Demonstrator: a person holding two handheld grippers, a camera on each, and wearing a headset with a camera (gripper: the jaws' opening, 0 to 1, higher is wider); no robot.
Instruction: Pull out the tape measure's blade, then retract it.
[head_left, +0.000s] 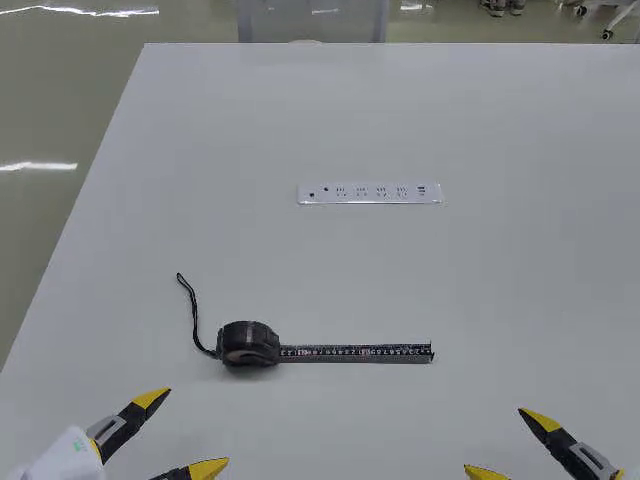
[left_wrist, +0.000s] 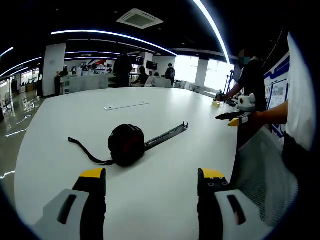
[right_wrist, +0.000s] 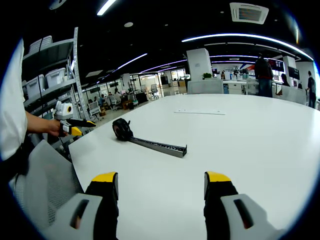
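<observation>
My head view looks down on the table (head_left: 500, 120); both gripper views skim low, sharing the tape measure (left_wrist: 127, 144).

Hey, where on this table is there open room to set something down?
The table is bare right of the power strip, past the blade tip, and left of the strap. Also free: the band between power strip and tape measure. Crowded nearer, around tape measure, blade and strap.

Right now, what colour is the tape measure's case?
Black; the tape measure's case shows best in the left gripper view, lying on the white table.
</observation>
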